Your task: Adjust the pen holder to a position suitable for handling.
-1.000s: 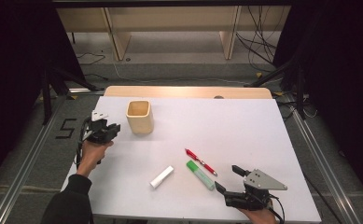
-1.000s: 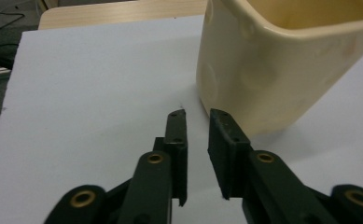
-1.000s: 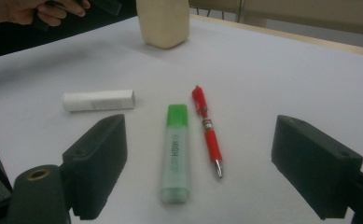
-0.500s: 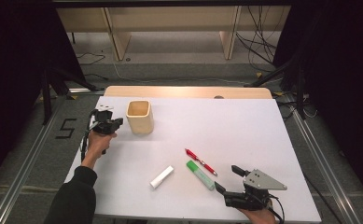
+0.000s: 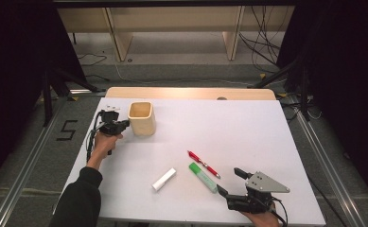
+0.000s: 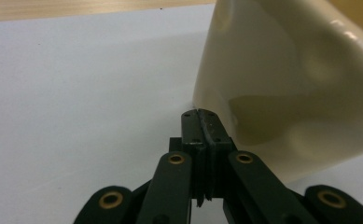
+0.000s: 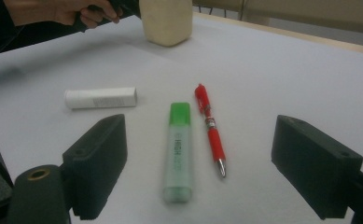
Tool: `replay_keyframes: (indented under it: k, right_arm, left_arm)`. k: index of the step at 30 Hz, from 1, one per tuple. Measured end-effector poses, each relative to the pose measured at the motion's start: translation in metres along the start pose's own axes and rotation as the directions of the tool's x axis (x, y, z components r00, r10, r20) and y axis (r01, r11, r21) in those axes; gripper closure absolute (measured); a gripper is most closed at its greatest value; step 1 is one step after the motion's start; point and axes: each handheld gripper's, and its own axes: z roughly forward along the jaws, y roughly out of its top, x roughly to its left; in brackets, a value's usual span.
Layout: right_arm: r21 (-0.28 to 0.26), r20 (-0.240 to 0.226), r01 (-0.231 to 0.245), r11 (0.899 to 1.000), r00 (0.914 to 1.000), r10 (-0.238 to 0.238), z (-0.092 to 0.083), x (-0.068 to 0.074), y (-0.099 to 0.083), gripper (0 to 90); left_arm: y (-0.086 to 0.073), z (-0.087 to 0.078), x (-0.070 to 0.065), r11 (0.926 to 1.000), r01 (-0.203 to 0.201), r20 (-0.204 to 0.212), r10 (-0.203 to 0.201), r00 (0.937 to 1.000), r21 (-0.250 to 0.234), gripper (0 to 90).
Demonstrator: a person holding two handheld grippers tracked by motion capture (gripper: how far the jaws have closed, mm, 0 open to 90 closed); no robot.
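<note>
While the left gripper (image 5: 120,125) sits against the cup, the work looks to be at its opening step, steadying or nudging the holder before the pens go in.

High view: cream cup (image 5: 141,118), squarish and open-topped, upper left of the frame on the white table (image 5: 248,127); left gripper just beside its left wall. Right gripper (image 5: 232,182) at lower right, jaws spread with nothing between them, near the green highlighter (image 5: 202,177), the red pen (image 5: 203,164) and the white tube (image 5: 164,179) at lower centre.

Left gripper view: jaws pressed together, holding nothing, tips at the foot of the cup (image 6: 300,88); its wall is glossy, smooth, gently dimpled, probably ceramic or plastic.

Right gripper view: highlighter (image 7: 178,149) translucent with a green cap, pen (image 7: 210,128) slim and shiny, tube (image 7: 101,98) matt and cylindrical, all lying flat between the wide black pads.

Next move: likely the right gripper must drop over the highlighter, centre it and close across its narrow body.
</note>
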Motion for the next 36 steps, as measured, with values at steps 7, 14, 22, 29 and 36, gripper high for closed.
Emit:
replay_keyframes:
  k: [7, 14, 22, 29, 36]
  right_arm:
    - [-0.001, 0.000, 0.000, 1.000, 1.0000, 0.000, 0.000, 0.000, 0.000, 19.3]
    - [0.004, -0.001, -0.005, 1.000, 1.0000, 0.005, 0.001, 0.001, 0.000, 19.4]
    - [0.007, -0.003, -0.003, 1.000, 1.0000, 0.003, 0.001, 0.001, 0.000, 19.5]
    - [0.008, 0.000, -0.002, 1.000, 1.0000, 0.002, 0.001, 0.001, 0.000, 19.5]
    - [0.009, -0.001, -0.001, 1.000, 1.0000, 0.001, 0.002, 0.002, 0.000, 19.5]
  left_arm:
    - [0.003, 0.004, -0.001, 0.9999, -0.009, 0.011, 0.009, 0.9999, 0.013, 89.4]
    - [0.004, 0.009, 0.000, 0.9998, -0.012, 0.011, 0.012, 0.9999, 0.016, 89.5]
    - [0.004, 0.014, -0.010, 0.9996, -0.020, 0.019, 0.019, 0.9996, 0.018, 89.5]
    - [0.006, 0.021, -0.028, 0.9993, -0.035, 0.046, 0.034, 0.9984, 0.014, 89.5]
    - [0.009, 0.027, -0.052, 0.9969, -0.073, 0.075, 0.071, 0.9947, 0.030, 89.5]
